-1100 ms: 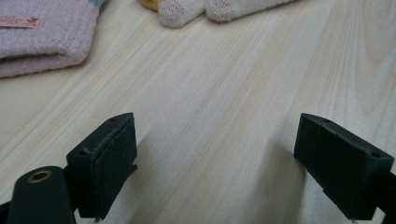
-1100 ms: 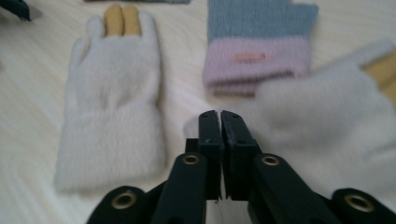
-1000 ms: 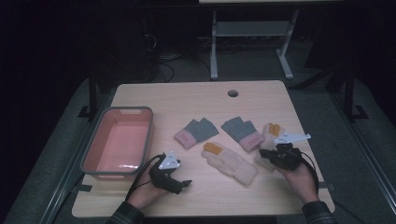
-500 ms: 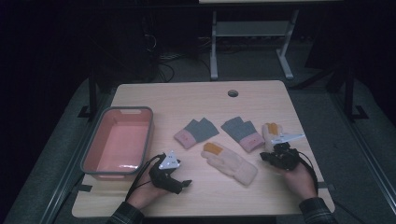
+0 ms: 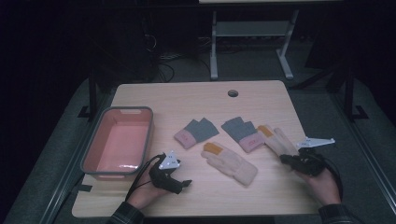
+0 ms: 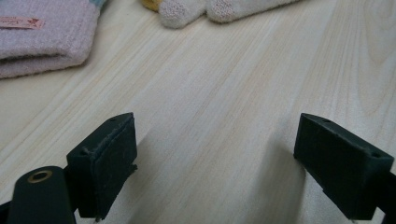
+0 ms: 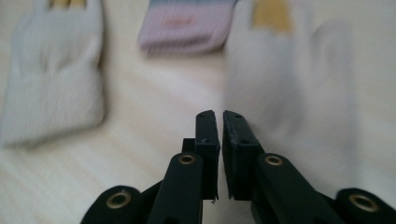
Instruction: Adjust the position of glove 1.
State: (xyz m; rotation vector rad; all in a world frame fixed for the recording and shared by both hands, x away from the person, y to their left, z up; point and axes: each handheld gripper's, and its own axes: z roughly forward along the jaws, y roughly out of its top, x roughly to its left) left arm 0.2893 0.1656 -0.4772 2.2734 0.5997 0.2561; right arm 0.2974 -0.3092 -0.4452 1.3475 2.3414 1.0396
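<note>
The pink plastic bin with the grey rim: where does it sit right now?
In the high view the pink plastic bin with the grey rim sits at the table's left edge, left of the grey-and-pink knitted glove and just beyond the left gripper.

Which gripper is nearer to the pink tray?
Left. The left gripper lies just right of the pink tray's near corner; the right gripper is across the table, beyond the gloves.
</note>
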